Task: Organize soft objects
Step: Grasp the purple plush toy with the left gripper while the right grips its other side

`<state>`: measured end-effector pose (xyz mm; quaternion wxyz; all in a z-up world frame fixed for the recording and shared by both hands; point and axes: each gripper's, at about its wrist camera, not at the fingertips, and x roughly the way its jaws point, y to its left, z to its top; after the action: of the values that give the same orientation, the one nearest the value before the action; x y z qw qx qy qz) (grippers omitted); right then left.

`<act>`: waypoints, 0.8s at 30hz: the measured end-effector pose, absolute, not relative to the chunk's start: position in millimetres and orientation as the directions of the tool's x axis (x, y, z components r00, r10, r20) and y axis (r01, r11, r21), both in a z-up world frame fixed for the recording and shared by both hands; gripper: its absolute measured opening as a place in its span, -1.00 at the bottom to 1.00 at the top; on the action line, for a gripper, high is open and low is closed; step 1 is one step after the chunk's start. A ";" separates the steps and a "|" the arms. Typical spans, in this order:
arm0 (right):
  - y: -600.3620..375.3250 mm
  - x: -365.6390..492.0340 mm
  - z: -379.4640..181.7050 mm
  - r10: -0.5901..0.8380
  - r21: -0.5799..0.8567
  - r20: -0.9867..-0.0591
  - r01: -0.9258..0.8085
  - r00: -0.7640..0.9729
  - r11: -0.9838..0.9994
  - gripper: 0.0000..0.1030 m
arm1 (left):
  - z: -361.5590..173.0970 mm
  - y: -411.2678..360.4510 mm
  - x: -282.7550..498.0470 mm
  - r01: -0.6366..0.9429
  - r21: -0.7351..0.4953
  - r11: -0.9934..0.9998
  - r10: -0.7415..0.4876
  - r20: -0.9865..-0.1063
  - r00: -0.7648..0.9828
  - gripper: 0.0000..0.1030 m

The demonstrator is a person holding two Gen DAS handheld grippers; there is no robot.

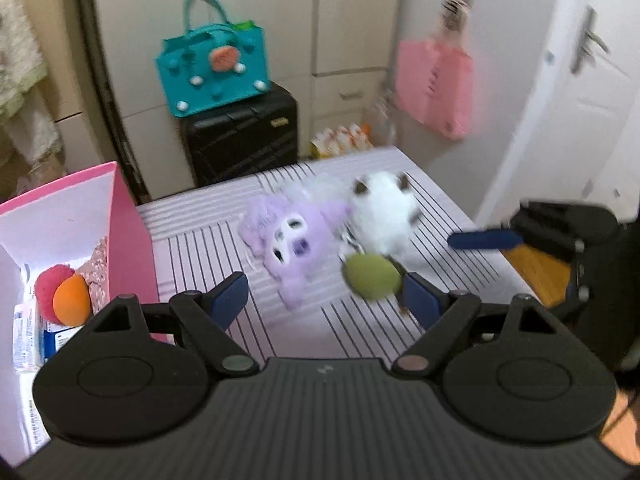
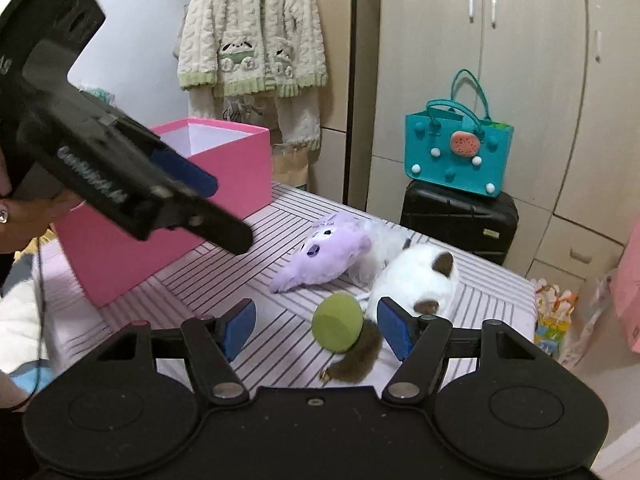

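- The left gripper [image 1: 326, 300] hangs over the striped bed cover [image 1: 200, 248] with its blue pads spread apart and nothing between them.
- The right gripper [image 2: 316, 326] also stands with its jaws apart; the green ball [image 2: 337, 322] lies on the cover in the gap, nearer the right pad, and neither pad presses on it.
- From the right wrist view, a brown furry tail [image 2: 358, 360] trails from the ball toward 6 o'clock.
- The purple plush toy [image 2: 324, 254] lies on the cover at about 11 o'clock from the ball, face up.
- The white plush cat [image 2: 416, 280] with brown ears sits at about 2 o'clock from the ball, touching the purple toy's side.
- The pink box [image 2: 172, 208] stands open on the cover at 9 o'clock from the toys, well apart from them.
- In the left wrist view a red pompom [image 1: 50, 284] and an orange ball [image 1: 72, 300] lie touching inside the box.
- A teal handbag [image 2: 456, 152] sits on a black suitcase [image 2: 460, 220] beyond the bed at about 1 o'clock.
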<state>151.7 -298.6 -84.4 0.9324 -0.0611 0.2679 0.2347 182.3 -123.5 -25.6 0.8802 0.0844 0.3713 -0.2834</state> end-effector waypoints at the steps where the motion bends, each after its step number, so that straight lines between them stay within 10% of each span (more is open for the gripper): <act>1: -294.8 157.3 -86.6 0.407 -0.008 -0.526 -0.483 0.747 0.876 0.40 | -28.6 -125.2 187.4 0.543 -0.065 0.837 -0.429 -0.693 0.579 0.62; 24: -243.3 241.7 -118.4 0.350 -0.215 -0.562 -0.541 0.750 0.813 0.66 | -102.8 -121.1 278.1 0.224 -0.402 0.888 -0.455 -0.695 0.556 0.58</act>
<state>241.7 -243.3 -118.4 0.9168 -0.1856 0.2571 0.2428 278.1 -121.1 -102.8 0.8718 -0.1345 0.4289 -0.1948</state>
